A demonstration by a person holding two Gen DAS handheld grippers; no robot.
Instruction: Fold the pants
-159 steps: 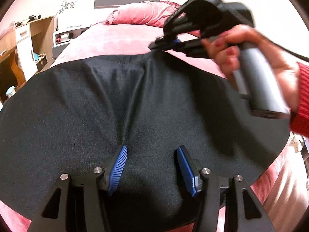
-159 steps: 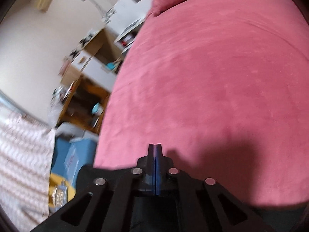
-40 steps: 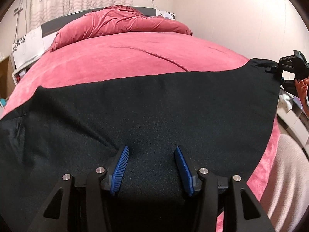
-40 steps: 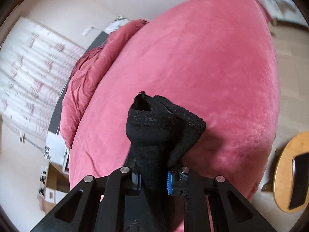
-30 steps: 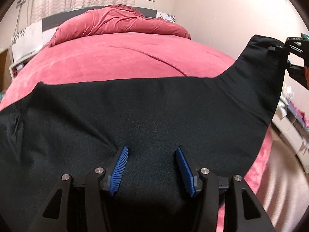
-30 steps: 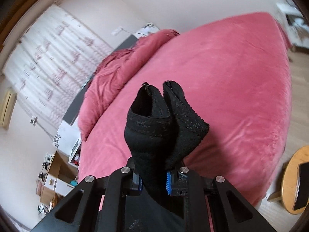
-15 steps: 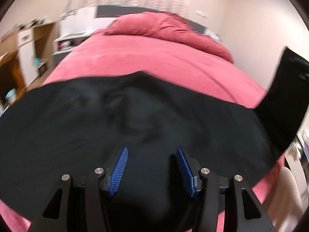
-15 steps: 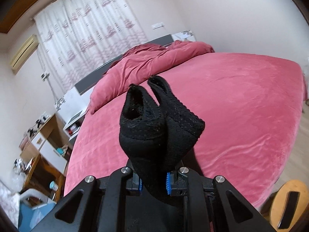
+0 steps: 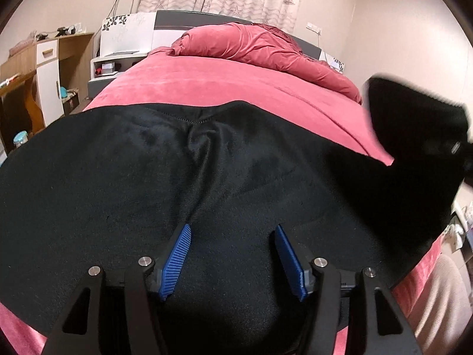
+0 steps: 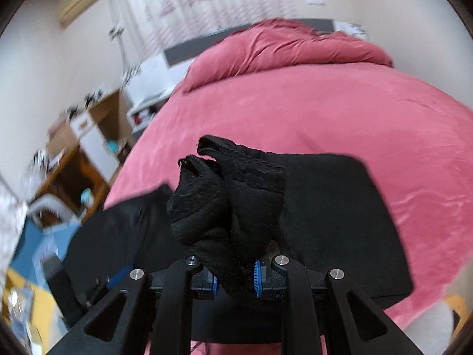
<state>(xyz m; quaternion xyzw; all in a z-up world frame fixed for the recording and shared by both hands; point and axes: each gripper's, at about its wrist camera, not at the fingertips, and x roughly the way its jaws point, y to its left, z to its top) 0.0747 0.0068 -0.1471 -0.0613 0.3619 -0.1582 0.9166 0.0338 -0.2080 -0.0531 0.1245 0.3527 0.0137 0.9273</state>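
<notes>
Black pants (image 9: 207, 183) lie spread on the pink bed (image 9: 236, 88). My left gripper (image 9: 232, 254) is open and rests low over the cloth, blue pads (image 9: 177, 254) apart, nothing between them. My right gripper (image 10: 233, 278) is shut on a bunched end of the pants (image 10: 227, 195) and holds it up above the rest of the cloth (image 10: 340, 207). In the left wrist view that lifted end (image 9: 414, 136) hangs in the air at the right, blurred.
A rumpled pink duvet (image 9: 260, 47) lies at the head of the bed. A wooden desk and white cabinet (image 9: 44, 71) stand at the left. A pale seat (image 9: 437, 301) is at the bed's right corner.
My right gripper has carried the held pants end up and leftward over the spread cloth. The left gripper's view has swung left; its jaws stay open.
</notes>
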